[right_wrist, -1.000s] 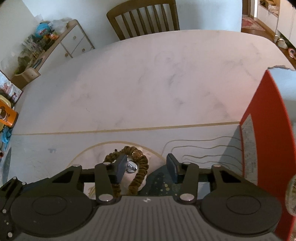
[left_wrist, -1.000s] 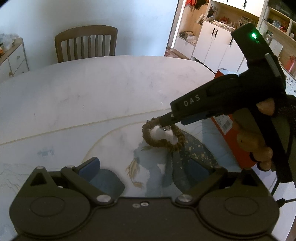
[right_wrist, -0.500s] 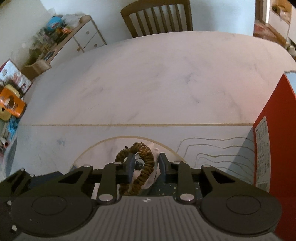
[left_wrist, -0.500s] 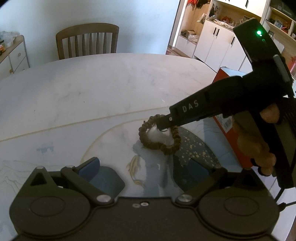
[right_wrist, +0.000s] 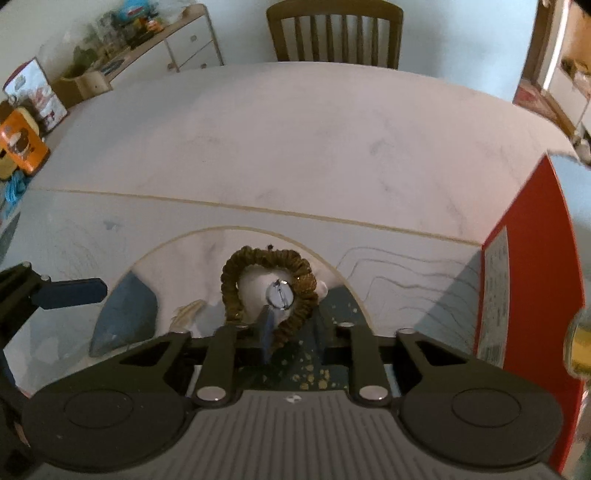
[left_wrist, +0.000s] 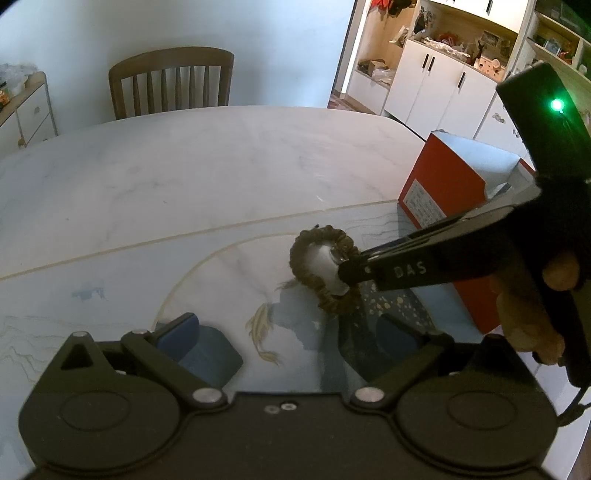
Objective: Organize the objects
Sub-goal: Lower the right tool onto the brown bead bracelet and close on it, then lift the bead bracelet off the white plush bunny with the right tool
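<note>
I see the scrunchie point(right_wrist: 267, 291) at lower centre above the table point(right_wrist: 295, 147), box point(right_wrist: 532, 280) at right edge, chair point(right_wrist: 334, 33) at top.

both views are dim and bluish-grey, lit softly from above and from the brighter doorway point(left_wrist: 373, 51) at the far right of the left wrist view. a small green light point(left_wrist: 556, 105) glows with a halo on the dark device. soft shadows pool on the table point(left_wrist: 184, 166) under the gripper bodies. fisheye bending curves the table rim and the red box point(right_wrist: 524, 295); corners vignette to black. the right wrist view is slightly smeared at its right edge.
</note>
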A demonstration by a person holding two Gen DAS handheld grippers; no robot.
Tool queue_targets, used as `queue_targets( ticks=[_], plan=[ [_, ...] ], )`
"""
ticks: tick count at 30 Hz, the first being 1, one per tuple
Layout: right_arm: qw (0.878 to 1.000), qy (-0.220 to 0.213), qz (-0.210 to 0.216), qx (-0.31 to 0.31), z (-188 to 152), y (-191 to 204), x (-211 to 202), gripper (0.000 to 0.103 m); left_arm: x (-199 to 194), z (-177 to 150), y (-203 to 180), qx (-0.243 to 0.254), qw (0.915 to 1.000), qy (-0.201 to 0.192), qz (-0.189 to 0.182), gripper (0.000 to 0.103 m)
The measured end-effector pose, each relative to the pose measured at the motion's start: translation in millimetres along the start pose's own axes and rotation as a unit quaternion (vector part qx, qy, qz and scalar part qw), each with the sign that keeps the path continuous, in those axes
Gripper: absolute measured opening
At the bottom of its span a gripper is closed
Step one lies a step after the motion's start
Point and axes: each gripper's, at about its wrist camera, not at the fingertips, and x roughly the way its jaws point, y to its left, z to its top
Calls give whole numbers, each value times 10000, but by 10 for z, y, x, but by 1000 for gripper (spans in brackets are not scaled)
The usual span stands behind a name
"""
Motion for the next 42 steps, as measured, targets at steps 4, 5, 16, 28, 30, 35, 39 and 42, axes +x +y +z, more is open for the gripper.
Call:
queue_targets(
  ticks=[4,5,16,28,30,35,39,42],
  plan=[
    [10000,-42,-17,75,-32,-5,-27,6,12,1,2,4,10000,9,11,102],
    [9999,-82,-10,72,-41,2,-50,3,6,3,-7,6,10000,7,13,102],
    [9987,-404,232,225,-40,0,-325,0,-35,-4,-41,50,10000,-44,63,102],
    [9960,-26,510,732,-178,-79,-222,5,-42,-86,-9,36,9999,22,100,102],
    [9949,6,531,857,-183,-86,-190,8,-43,-104,27,-19,9999,41,110,102],
    [9940,23,585,929,-211,-74,-225,21,-52,-140,94,-88,9998,76,134,102],
    [9935,-60,611,954,-213,-86,-243,55,-46,-155,110,-107,9998,92,131,102],
    [9922,-89,630,1073,-207,-108,-194,57,-41,-158,114,-122,9998,99,119,102]
  ],
)
